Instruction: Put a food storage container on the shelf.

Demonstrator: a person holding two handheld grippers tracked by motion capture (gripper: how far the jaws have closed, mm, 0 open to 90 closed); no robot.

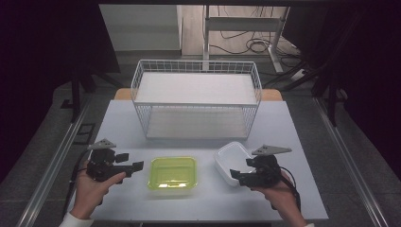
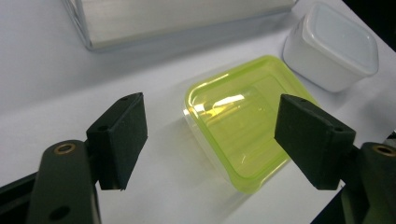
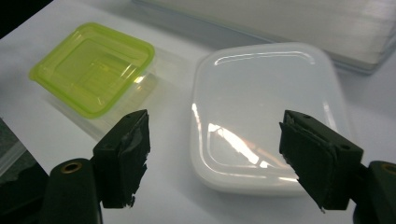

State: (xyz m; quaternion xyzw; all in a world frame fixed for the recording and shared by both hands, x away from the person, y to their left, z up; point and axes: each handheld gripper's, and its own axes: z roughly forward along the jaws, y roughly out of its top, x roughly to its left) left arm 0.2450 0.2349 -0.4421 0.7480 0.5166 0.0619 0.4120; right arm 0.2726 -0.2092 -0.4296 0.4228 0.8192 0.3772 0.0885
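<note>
1. We see the white lidded container [image 1: 232,161] sitting on the table [image 1: 123,123], right of centre near its front, just in front of the right gripper [image 1: 236,176]; in the right gripper view the container [image 3: 266,112] lies straight ahead, its near edge between the two jaws.
2. We hold the right gripper [image 3: 215,158] with its jaws spread wide; the pads stand on either side of the container's near end and neither presses on it, so nothing is grasped.
3. We see the yellow-green lidded container [image 1: 172,173] just left of the white one, apart from it, at the middle of the table's front; its clear tub shows under the coloured lid [image 2: 243,116].
4. We hold the left gripper [image 1: 135,167] to the left of the yellow-green container, pointing toward it. In the left gripper view its jaws [image 2: 210,140] are released and wide apart, with the container lying ahead between and beyond them, untouched.
5. We see the person's left hand [image 1: 92,187] and right hand [image 1: 279,191] coming in from the bottom edge, each wrapped round its gripper body.
6. We see the white wire rack [image 1: 196,97] standing at the back of the table, with two flat white shelves, well apart from both containers.
</note>
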